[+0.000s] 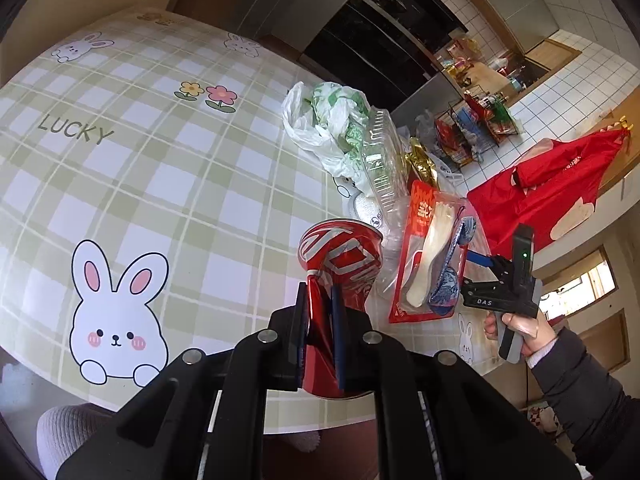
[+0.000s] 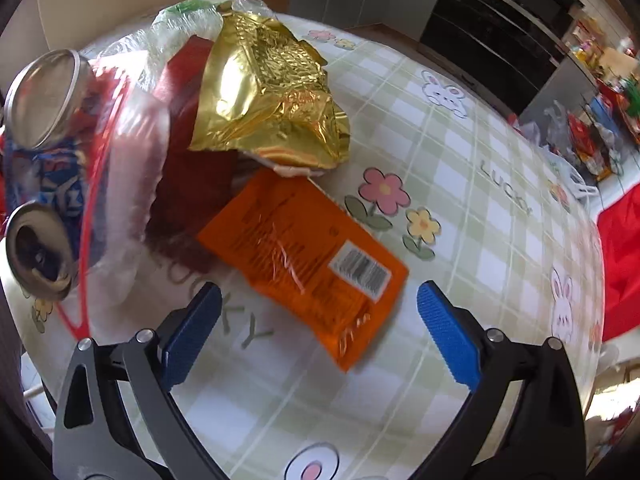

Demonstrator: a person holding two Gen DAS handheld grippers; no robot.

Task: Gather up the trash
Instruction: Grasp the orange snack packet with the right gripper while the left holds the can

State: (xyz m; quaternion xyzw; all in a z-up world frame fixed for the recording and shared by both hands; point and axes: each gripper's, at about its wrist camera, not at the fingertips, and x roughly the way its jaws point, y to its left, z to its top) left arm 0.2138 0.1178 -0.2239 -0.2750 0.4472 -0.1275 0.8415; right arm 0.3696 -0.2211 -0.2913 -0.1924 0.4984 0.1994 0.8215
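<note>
The crushed red can point(image 1: 340, 276) is pinched in the left gripper point(image 1: 318, 336), while the right gripper point(image 2: 318, 332), jaws wide, is poised over the orange wrapper point(image 2: 308, 256), likely gripped next.

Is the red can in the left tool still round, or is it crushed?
Crushed. The red can is pinched flat and creased where the left tool is shut on it; only its far end stays round.

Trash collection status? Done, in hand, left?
Done: nothing visibly collected yet. In hand: left gripper is shut on the crushed red can. Right gripper is open above the orange wrapper. Left: gold foil bag, spoon packet, white plastic bag.
</note>
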